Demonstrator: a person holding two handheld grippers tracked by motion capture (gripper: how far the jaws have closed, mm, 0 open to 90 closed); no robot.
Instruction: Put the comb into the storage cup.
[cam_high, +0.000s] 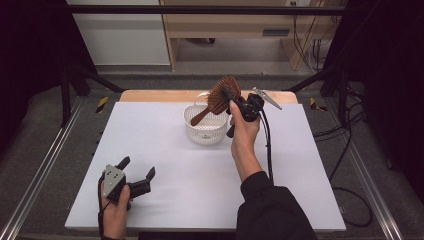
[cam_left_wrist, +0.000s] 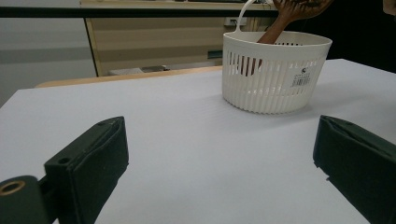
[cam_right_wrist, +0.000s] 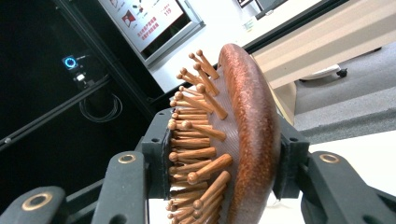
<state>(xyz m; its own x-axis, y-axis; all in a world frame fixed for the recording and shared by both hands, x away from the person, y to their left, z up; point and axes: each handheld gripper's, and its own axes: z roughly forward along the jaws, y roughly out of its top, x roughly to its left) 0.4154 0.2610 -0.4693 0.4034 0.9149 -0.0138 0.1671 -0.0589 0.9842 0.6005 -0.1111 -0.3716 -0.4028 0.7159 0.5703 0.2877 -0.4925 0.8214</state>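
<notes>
one white table (cam_high: 165, 165), grey floor (cam_high: 45, 145) around

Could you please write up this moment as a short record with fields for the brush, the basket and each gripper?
held item: wooden hairbrush, head clamped between the jaws of the right gripper
brush pose: tilted, handle end dipping into the basket
container: white slotted basket, upright on the white table
left gripper: jaws open, nothing between them, low at the table's near left
</notes>
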